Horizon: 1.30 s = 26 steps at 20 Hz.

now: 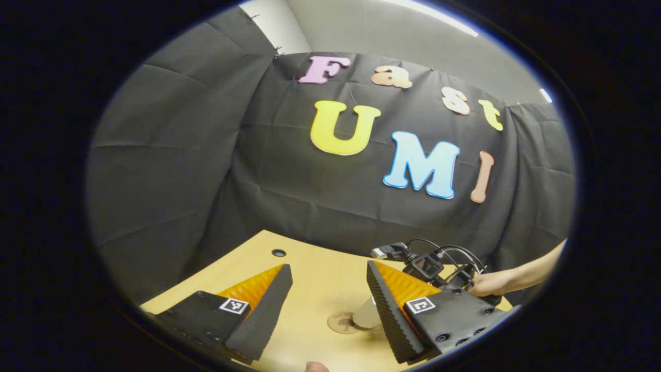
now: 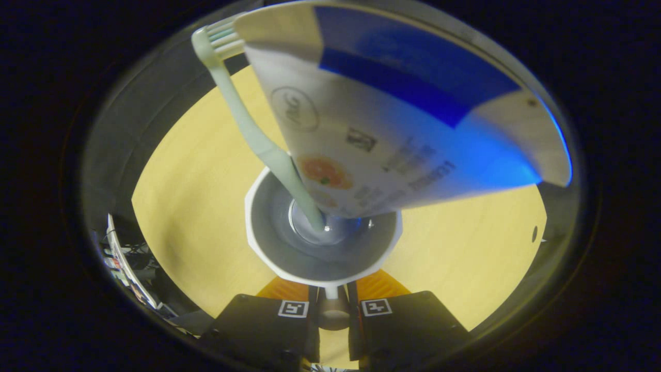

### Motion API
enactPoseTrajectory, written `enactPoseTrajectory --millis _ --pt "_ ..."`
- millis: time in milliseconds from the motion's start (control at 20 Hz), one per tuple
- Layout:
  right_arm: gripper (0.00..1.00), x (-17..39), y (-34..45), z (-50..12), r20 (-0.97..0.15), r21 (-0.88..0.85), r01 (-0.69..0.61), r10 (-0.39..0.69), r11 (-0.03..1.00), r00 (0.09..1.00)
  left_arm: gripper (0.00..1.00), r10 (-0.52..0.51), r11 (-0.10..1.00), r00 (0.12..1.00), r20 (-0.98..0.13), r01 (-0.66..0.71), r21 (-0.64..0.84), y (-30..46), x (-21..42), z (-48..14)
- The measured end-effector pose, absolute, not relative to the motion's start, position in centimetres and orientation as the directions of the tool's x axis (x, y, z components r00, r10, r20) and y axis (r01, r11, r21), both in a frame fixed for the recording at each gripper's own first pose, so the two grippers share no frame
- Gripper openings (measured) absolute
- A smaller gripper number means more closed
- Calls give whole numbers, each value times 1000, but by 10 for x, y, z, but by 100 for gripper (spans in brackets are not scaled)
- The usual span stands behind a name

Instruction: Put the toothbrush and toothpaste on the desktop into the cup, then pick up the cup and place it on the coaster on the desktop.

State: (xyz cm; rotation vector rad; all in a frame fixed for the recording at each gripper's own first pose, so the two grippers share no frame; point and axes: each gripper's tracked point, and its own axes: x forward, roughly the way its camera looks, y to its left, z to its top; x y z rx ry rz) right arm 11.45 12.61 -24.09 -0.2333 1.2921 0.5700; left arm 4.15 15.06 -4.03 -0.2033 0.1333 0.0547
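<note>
**Cup gripped by its handle above the desktop, coaster lying open ahead**

In the right gripper view, the right gripper (image 2: 333,310) is closing both fingers on the handle of the white cup (image 2: 268,248), with hardly a gap showing between them. The cup is sitting mouth-up toward the camera, and bare wood of the desktop (image 2: 196,206) is spreading around it on every side. The toothbrush (image 2: 248,129) is leaning inside the cup, bristle head high near the top edge of the view, and the toothpaste (image 2: 392,124) tube is standing beside it in the same cup, touching the brush shaft. A small dark hole (image 2: 534,233) is showing in the desktop toward its right edge.

In the left gripper view, the left gripper (image 1: 328,305) is hanging with its jaws spread wide and holding nothing. Between its fingers the round coaster (image 1: 342,322) is lying flat on the wood, and the cup (image 1: 367,313) is showing just beside it, partly hidden behind the right-hand finger. A hand (image 1: 488,282) is holding the right gripper (image 1: 428,268) near the desktop's far right edge. The booth's black cloth is closing off the back edge.
</note>
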Motion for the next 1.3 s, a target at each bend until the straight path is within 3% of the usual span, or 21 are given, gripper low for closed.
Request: enactPoseTrajectory --millis 550,700,850,1250,1300 --pt "24 127 169 -246 -955 157 -552 267 819 125 90 125 967 983 -135 -151 -204 195 22 -40" --pt "24 128 173 -248 -958 157 -556 262 816 114 94 132 966 982 -138 -159 -203 199 22 -40" --pt "24 128 171 -246 -960 139 -560 251 817 127 90 134 965 982 -136 -160 -207 203 23 -39" --pt "25 128 165 -247 -971 103 -571 208 814 121 90 121 966 982 -142 -150 -212 203 28 -44" --pt "28 128 165 -247 -969 108 -566 214 817 123 94 118 966 983 -142 -147 -212 201 30 -45"
